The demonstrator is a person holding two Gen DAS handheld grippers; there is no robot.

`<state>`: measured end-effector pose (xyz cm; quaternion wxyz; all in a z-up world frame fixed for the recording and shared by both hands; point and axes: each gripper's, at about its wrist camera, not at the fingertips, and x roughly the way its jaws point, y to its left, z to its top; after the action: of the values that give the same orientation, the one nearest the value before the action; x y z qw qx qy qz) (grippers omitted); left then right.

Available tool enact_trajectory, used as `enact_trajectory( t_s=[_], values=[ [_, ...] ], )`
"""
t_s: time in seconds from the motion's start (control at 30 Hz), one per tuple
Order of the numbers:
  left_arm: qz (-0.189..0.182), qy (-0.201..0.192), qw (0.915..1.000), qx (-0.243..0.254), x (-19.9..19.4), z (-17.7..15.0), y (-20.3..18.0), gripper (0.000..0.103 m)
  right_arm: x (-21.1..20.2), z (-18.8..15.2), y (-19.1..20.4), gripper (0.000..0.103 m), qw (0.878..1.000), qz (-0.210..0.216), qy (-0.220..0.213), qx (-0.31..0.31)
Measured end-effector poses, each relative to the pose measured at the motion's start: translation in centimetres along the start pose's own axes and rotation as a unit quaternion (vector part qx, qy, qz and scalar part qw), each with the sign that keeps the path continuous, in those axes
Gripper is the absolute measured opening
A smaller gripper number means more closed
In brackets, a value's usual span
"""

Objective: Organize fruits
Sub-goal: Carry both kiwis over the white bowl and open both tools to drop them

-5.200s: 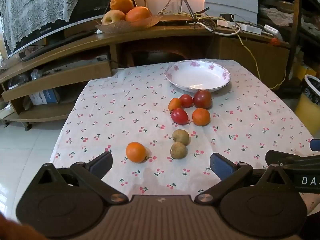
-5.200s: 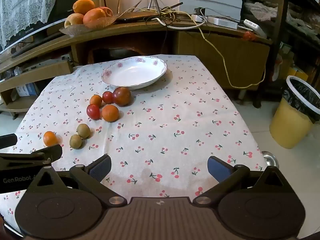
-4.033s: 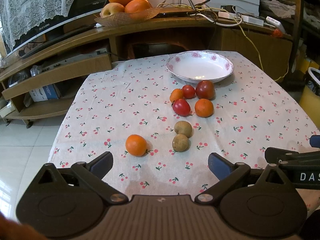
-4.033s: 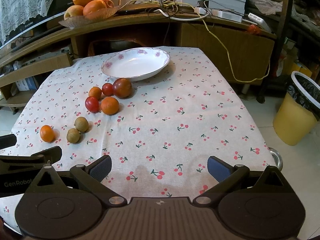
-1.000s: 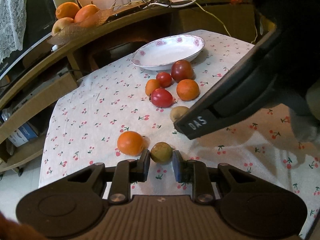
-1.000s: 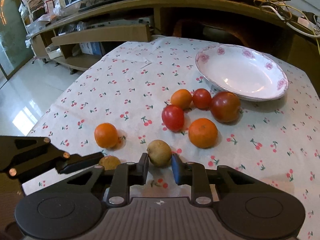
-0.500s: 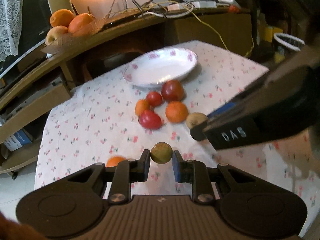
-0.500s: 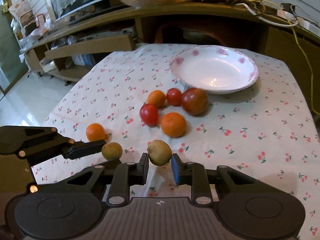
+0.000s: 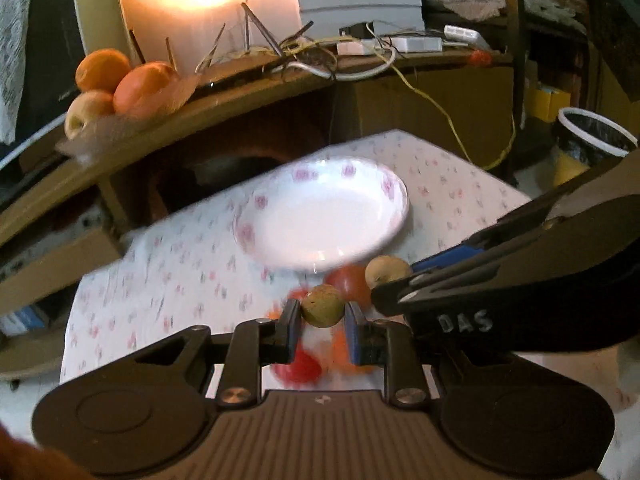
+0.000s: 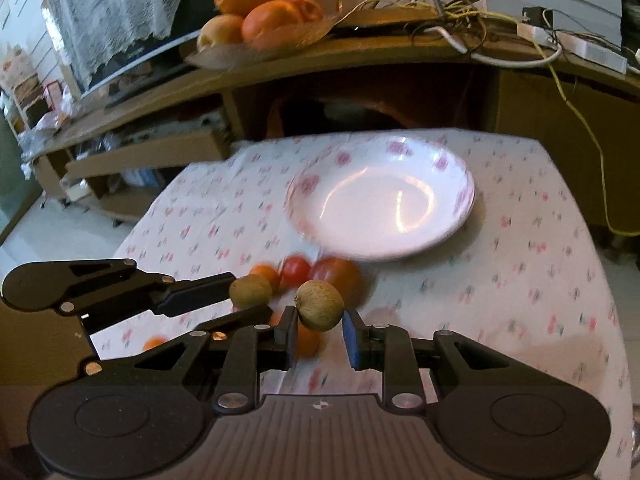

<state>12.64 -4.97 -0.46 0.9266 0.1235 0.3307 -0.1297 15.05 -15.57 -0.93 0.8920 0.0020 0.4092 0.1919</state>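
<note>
My left gripper (image 9: 322, 330) is shut on a brown kiwi (image 9: 323, 305), held in the air in front of the white floral plate (image 9: 384, 188). My right gripper (image 10: 319, 332) is shut on a second kiwi (image 10: 320, 310), also lifted, just short of the plate (image 10: 460, 172). In the left wrist view the right gripper's kiwi (image 9: 386, 270) shows to the right; in the right wrist view the left gripper's kiwi (image 10: 250, 290) shows to the left. Tomatoes (image 10: 338, 274) and oranges (image 10: 265, 272) lie blurred on the tablecloth below, partly hidden.
A cherry-print cloth (image 10: 520, 264) covers the table. Behind it stands a wooden shelf unit (image 10: 360, 56) with a fruit basket (image 10: 264, 20) and cables. A yellow bin (image 9: 588, 148) stands on the floor at the right.
Both grippers have moved forward with their kiwis toward the plate, which now looks nearer. The loose fruit has dropped lower in both views. The tablecloth is motion-blurred.
</note>
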Motion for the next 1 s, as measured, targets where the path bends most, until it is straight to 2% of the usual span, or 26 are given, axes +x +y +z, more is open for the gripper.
enact_trajectory(
  t_s=[0.27, 0.43, 0.67, 0.87, 0.93, 1.0],
  values=[
    [0.005, -0.001, 0.9999, -0.015, 5.3, 3.3, 1.6, 0.030, 3.2, 3.7, -3.8, 0.025, 0.999, -0.032, -0.008, 0.015],
    [0.011, 0.007, 0.9998, -0.011, 8.0, 3.6, 1.8, 0.030, 5.3, 4.6, -4.9, 0.025, 0.999, -0.041, 0.001, -0.004],
    [0.017, 0.025, 0.9995, -0.014, 9.5, 3.1, 1.8, 0.031, 6.9, 5.4, -5.5, 0.030, 0.999, -0.036, 0.005, -0.009],
    [0.017, 0.022, 0.9992, -0.030, 9.2, 3.5, 2.4, 0.040, 6.4, 5.7, -5.8, 0.038, 0.999, -0.045, -0.002, -0.004],
    [0.015, 0.019, 0.9991, -0.034, 9.0, 3.8, 2.6, 0.049, 5.8, 5.7, -5.9, 0.039, 0.999, -0.048, -0.005, 0.000],
    [0.017, 0.014, 0.9991, -0.036, 8.5, 3.9, 2.6, 0.053, 5.0, 5.6, -6.0, 0.038, 0.999, -0.051, -0.010, 0.004]
  ],
)
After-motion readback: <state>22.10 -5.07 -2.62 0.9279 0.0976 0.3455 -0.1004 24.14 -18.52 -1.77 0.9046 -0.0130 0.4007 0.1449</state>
